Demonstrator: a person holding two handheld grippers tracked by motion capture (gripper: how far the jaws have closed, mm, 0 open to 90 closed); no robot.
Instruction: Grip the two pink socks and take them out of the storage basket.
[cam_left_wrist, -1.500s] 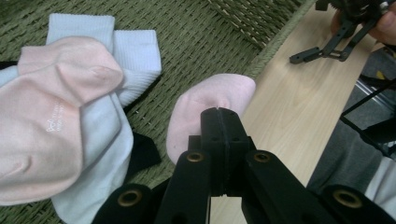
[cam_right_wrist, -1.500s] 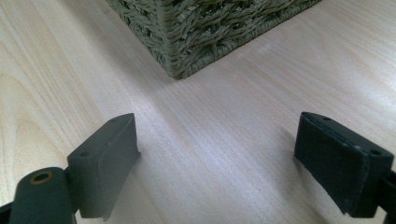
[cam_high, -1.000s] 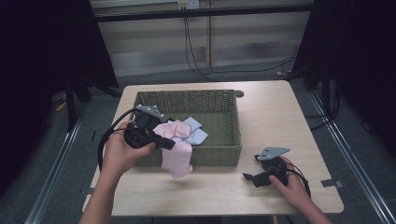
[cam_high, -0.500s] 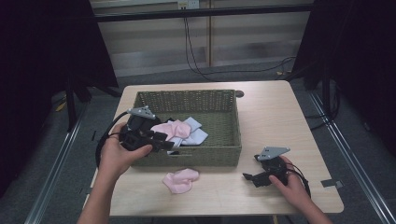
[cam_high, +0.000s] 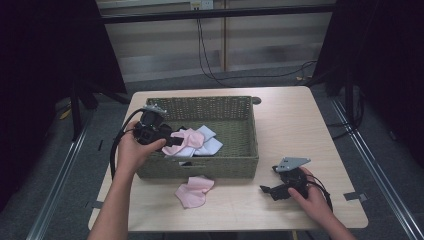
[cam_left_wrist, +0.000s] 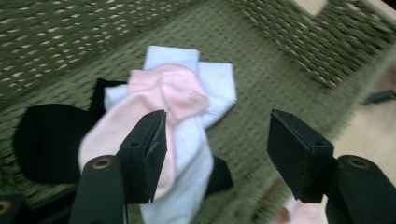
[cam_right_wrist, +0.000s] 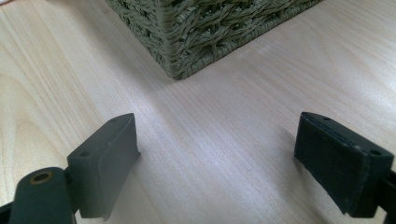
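Pink sock (cam_high: 194, 191) is lying on the table (cam_high: 300, 125) at the basket's front wall, while both grippers are standing with jaws apart.

Going left to right in the high view: the left gripper (cam_high: 176, 141) is hovering over the left half of the woven basket (cam_high: 245, 165), its jaws having just been opening with nothing clamped between them; in the left gripper view they are framing a second pink sock (cam_left_wrist: 159, 107) lying on white socks (cam_left_wrist: 215, 88), with black socks (cam_left_wrist: 51, 135) at nine o'clock of the pile. The dropped pink sock is resting at six o'clock of the basket, just beside its wall. At four o'clock of the basket, the right gripper (cam_high: 267, 190) is sitting low on the table, jaws spread wide on bare wood, pointing toward the basket's corner (cam_right_wrist: 173, 51).
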